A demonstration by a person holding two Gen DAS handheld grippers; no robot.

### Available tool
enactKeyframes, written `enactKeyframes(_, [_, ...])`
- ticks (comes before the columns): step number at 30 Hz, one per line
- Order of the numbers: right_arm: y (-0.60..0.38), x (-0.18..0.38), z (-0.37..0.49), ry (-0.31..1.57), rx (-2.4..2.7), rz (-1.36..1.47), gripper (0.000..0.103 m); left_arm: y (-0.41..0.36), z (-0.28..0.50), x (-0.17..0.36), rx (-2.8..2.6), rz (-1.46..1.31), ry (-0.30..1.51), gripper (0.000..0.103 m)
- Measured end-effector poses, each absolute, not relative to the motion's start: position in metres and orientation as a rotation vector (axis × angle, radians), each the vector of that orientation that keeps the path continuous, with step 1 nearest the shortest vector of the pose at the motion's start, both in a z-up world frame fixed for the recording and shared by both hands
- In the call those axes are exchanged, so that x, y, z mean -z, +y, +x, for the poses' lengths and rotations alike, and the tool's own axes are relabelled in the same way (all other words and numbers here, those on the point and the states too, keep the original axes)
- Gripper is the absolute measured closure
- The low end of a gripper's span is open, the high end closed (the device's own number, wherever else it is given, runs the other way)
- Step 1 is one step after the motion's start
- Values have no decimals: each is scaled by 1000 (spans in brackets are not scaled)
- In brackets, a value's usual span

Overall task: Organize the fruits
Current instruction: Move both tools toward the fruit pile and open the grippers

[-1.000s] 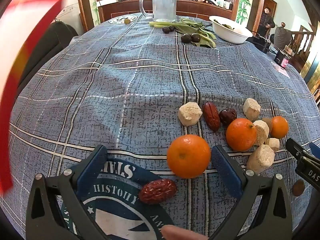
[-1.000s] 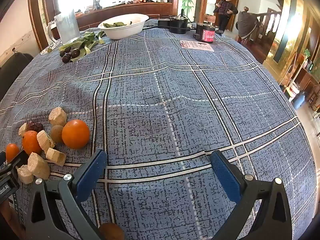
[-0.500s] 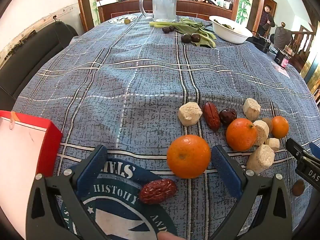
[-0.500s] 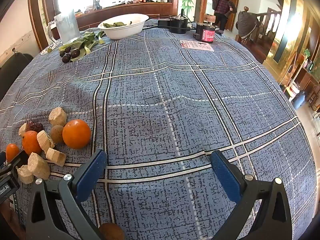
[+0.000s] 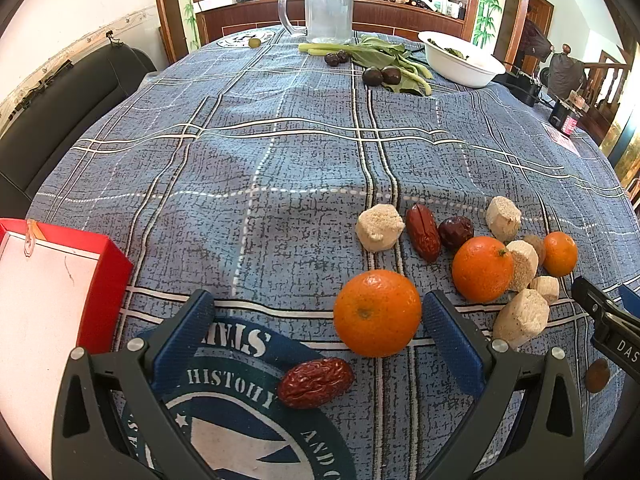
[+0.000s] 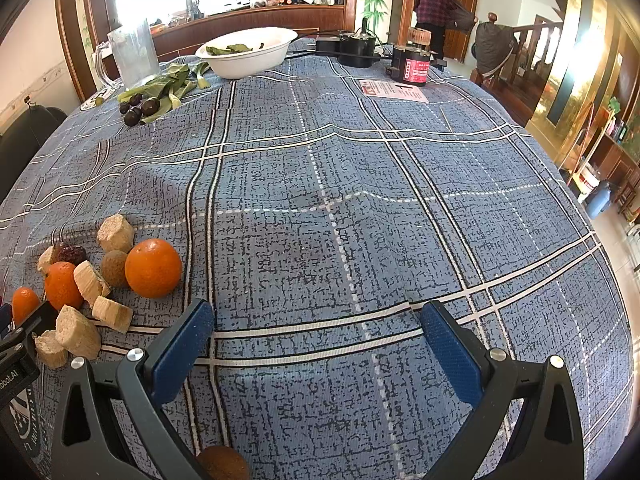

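Left gripper (image 5: 316, 312) hangs low over the cloth (image 5: 280, 168), jaws spread wide and holding nothing. Far off its left finger sits the red box (image 5: 100, 280), open face pale, resting at the table's edge; that looks like the likely home for the fruit, though nothing confirms it. Between the fingers, close in, lies a wrinkled date (image 5: 316, 382) on the printed badge. Just inside the right finger sits the big orange (image 5: 377, 313), nearly touching the blue pad (image 5: 450, 340). Beyond that finger, the rest of the pile: pale chunks (image 5: 380, 227), two more dates (image 5: 423, 232), a second orange (image 5: 482, 268), a small one (image 5: 560, 253) further right.

The step in hand reads as picking that nearest orange. To do it well, the person should shift the gripper rightward so the fruit sits centred between the pads, then close at its widest girth; pinched off-centre, a round orange will likely squirt forward into the pile. The date below should be kept clear of the closing fingers.

Over to the right gripper (image 6: 316, 330): also wide open and empty, hovering above bare cloth. The pile lies off its left finger, an orange (image 6: 153, 268) nearest, and a brown round fruit (image 6: 222, 463) peeks up at the bottom edge, close beneath the jaws
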State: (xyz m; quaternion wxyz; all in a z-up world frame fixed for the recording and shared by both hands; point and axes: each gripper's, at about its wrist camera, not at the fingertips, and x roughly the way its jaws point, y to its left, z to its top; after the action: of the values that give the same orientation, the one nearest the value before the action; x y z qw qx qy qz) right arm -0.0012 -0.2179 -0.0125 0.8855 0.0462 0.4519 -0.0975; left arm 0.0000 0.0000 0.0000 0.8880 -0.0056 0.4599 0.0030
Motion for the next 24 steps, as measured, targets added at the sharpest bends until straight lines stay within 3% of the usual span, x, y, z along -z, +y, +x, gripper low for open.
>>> enactKeyframes(18, [-215,11,-3,945,188,91,0,0,-2,-1,-4,-15,956,0])
enactKeyframes(24, [-218,6,-4,1008,73,76,0,17,-41,-21,57,-69,896,0])
